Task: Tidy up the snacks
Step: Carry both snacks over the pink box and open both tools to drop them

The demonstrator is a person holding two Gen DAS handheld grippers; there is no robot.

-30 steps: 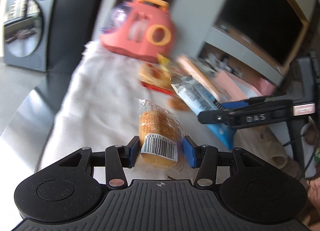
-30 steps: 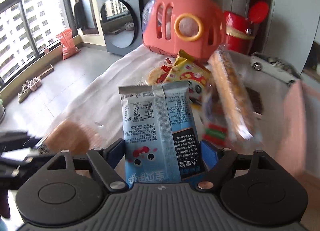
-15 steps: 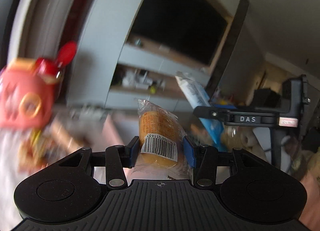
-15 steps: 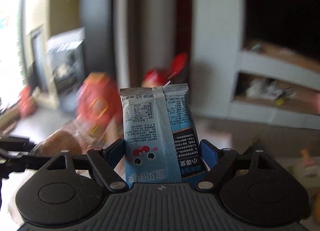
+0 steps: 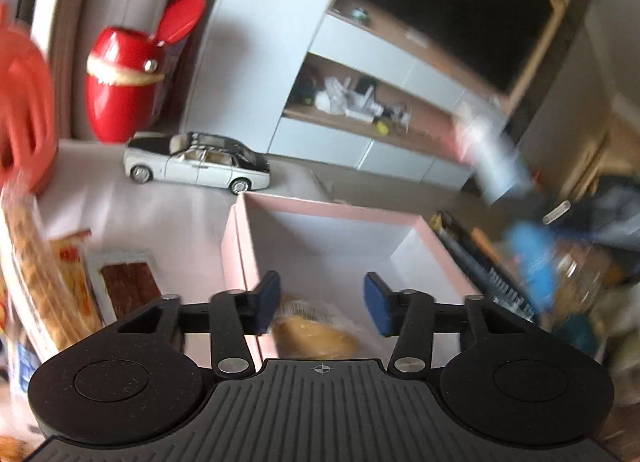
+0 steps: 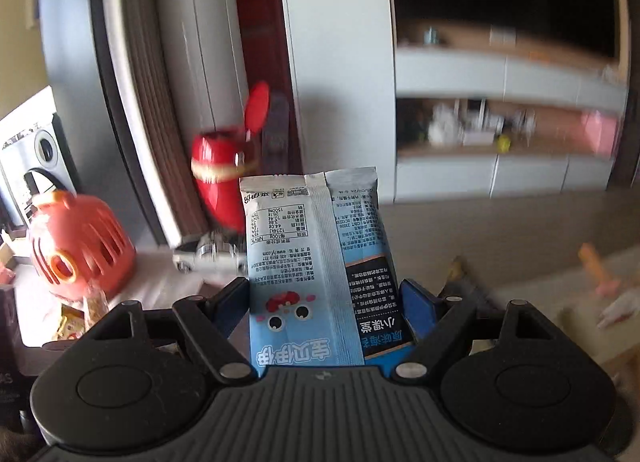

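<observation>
Snacks, two in play. I read my left tool (image 5: 320, 304) as spread apart over the pink box (image 5: 424, 222), blue pads (image 5: 267, 298) clear of the bread roll packet (image 5: 310, 332), which lies inside the box at its near edge, just below the pads. My right tool (image 6: 324, 314) is clamped on the blue seaweed packet (image 6: 316, 262), which stands upright between the pads, back side with printed nutrition table facing the camera, held in the air. Left of the box, on the white-covered counter (image 5: 176, 214), I see a jerky pack (image 5: 128, 286) and a long cracker sleeve (image 5: 36, 270) just beside it. Farther back: white toy car (image 5: 196, 162), red rabbit-shaped container (image 5: 120, 90), and an orange carrier (image 5: 24, 114) at the left edge, blurred. A blurred blue shape at far right, cannot tell what.
</observation>
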